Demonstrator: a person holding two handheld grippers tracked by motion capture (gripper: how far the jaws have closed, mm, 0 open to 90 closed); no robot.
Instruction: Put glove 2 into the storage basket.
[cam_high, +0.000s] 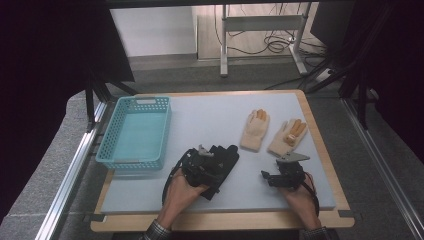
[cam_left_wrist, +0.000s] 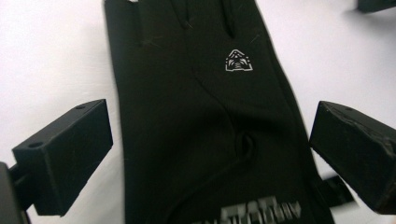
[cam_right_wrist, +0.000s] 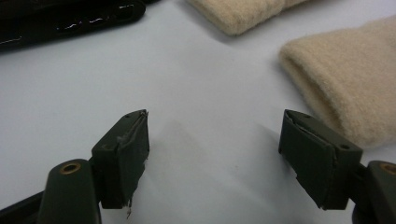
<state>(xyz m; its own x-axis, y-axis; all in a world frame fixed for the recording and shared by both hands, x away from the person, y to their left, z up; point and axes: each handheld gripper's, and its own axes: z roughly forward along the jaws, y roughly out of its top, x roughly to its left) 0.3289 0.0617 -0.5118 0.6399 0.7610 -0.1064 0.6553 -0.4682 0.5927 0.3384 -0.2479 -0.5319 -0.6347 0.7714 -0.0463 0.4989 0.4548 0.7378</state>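
A black glove (cam_left_wrist: 196, 121) with a small white logo lies flat on the pale mat (cam_high: 200, 115), left of centre near the front. My left gripper (cam_high: 207, 162) hovers over it, open wide. In the left gripper view its jaws (cam_left_wrist: 210, 126) stand either side of the glove's palm without pressing on it. Two cream gloves (cam_high: 255, 130) (cam_high: 287, 136) with orange fingertips lie side by side to the right. My right gripper (cam_high: 280, 172) rests just in front of them, open over bare mat (cam_right_wrist: 215, 135), with a cream cuff (cam_right_wrist: 345, 79) beside its right jaw.
A light-blue plastic basket (cam_high: 134, 159) stands at the mat's left side, nothing visible inside it. The mat lies on a wooden board (cam_high: 320, 135) with metal rails along both sides. Beyond the far edge are table legs and cables on the floor.
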